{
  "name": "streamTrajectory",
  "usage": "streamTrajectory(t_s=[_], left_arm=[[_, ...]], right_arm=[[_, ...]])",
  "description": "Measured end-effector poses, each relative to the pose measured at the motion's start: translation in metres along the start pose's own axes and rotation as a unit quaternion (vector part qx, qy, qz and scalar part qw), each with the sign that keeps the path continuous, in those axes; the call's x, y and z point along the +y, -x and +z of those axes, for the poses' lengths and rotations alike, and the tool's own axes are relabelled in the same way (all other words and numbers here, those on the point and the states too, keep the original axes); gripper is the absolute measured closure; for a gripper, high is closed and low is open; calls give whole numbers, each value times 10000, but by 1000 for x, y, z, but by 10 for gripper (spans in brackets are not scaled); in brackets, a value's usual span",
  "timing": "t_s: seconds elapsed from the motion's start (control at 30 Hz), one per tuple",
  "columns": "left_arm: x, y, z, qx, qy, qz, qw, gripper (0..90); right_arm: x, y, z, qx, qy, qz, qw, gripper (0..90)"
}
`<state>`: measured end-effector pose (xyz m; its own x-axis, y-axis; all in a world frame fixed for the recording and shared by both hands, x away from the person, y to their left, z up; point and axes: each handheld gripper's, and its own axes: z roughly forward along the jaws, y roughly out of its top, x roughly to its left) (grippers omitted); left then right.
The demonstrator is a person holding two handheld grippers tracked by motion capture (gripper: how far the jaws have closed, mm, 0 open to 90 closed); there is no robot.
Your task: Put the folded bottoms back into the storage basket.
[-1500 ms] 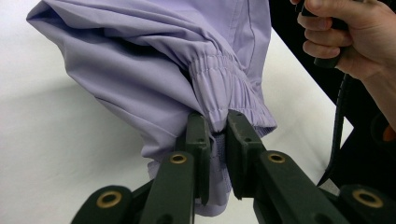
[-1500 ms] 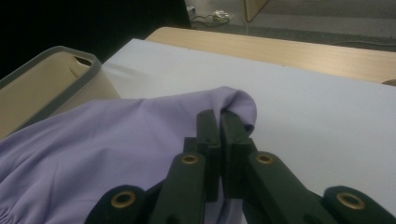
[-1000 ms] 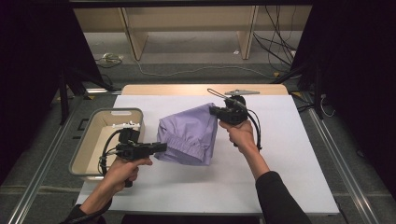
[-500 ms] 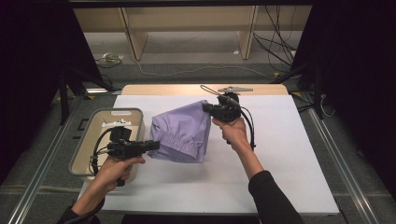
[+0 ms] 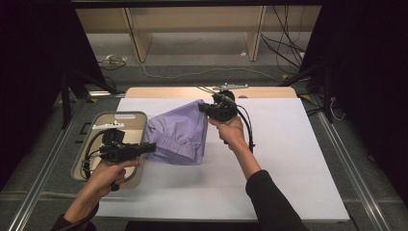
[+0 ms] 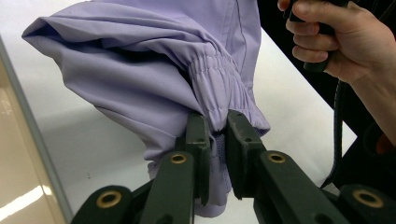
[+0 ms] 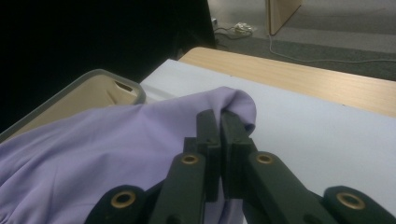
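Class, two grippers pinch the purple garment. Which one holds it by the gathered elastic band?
The left gripper: its jaws are shut on the purple garment at the gathered band, while the right gripper pinches a smooth corner.

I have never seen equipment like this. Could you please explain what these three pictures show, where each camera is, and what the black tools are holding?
A person sits at a table and holds a hand tool with two black jaws in each hand. The high view looks down on the white table from above. There you see the left gripper, the right gripper, a folded lilac garment between them, and a beige tray with a grey rim at the table's left edge.

The other two pictures come from small cameras mounted on the tools, looking along their jaws. In the left gripper view, the jaws are shut on the garment's elastic band. In the right gripper view, the jaws pinch a fold at another edge. Both tools together hold the garment partly lifted off the table.
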<state>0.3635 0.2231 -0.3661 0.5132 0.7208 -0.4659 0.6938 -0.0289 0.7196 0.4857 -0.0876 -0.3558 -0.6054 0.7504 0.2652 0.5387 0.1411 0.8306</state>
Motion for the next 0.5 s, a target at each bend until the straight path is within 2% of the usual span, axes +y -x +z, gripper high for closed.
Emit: streamTrajectory(t_s=[0.5], left_arm=[[4,-9,-17,63,120,-40,9999,802]], right_arm=[[10,-12,11,56,-15,-23,10000,885]])
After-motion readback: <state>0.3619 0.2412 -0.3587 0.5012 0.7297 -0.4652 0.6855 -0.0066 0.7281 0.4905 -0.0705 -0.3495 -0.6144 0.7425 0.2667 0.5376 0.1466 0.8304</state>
